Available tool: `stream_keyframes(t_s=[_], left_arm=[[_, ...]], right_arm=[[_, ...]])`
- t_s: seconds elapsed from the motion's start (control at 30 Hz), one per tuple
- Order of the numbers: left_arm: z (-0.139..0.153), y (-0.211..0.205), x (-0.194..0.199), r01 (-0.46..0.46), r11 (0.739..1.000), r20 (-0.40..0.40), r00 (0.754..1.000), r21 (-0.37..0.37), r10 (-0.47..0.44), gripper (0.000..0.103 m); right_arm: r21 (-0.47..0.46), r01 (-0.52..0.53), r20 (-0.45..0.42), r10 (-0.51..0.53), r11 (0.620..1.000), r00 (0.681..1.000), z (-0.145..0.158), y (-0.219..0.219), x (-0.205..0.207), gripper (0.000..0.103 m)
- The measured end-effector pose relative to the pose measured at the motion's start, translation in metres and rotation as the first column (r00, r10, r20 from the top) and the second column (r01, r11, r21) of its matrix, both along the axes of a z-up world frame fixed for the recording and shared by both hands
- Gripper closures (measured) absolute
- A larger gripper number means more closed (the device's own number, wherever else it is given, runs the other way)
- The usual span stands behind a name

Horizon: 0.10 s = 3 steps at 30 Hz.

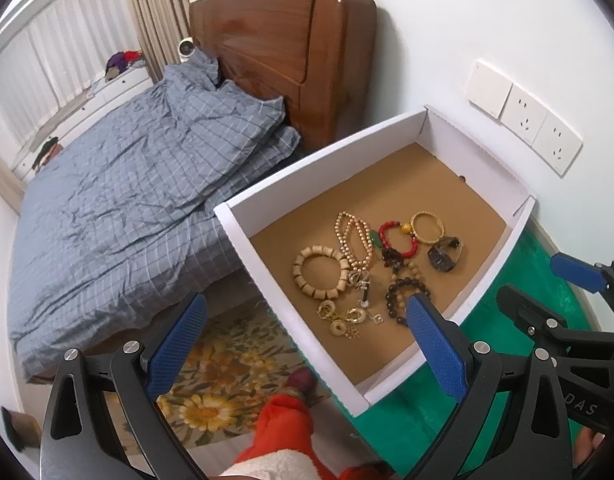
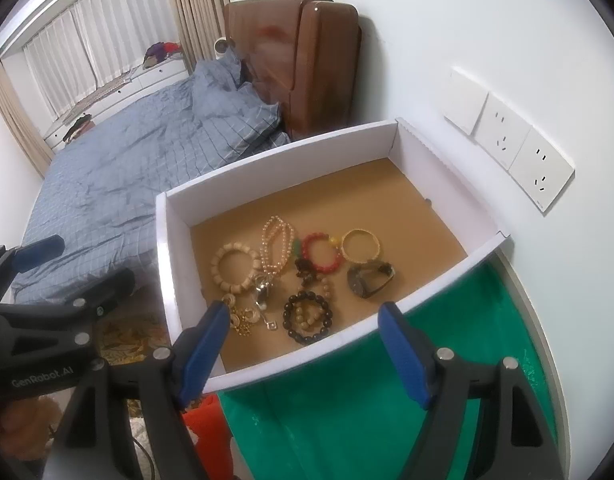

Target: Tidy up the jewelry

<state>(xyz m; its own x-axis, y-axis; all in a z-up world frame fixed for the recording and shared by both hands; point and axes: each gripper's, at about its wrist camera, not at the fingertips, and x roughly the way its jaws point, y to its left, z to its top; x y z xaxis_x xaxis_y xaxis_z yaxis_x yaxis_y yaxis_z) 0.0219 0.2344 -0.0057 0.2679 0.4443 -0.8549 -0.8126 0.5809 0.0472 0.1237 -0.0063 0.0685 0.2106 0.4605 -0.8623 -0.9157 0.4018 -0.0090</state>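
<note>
A white cardboard box with a brown floor holds the jewelry in a cluster: a wooden bead bracelet, a pearl necklace, a red bead bracelet, a gold bangle, a dark watch, a dark bead bracelet and gold trinkets. My left gripper is open and empty over the box's near left edge. My right gripper is open and empty over the box's near wall.
The box stands on a green cloth against a white wall with sockets. A bed with a blue checked duvet lies left. A floral rug and red clothing are below.
</note>
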Motion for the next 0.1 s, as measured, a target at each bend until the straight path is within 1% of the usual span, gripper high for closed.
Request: stream_keyframes(t_s=[0.1], left_arm=[[0.0024,0.0003,-0.0001,-0.003,1.000,0.007,1.000,0.011,0.003,0.003]], right_arm=[[0.003,0.000,0.001,0.000,1.000,1.000,0.0016,-0.0003,-0.0003,0.025]])
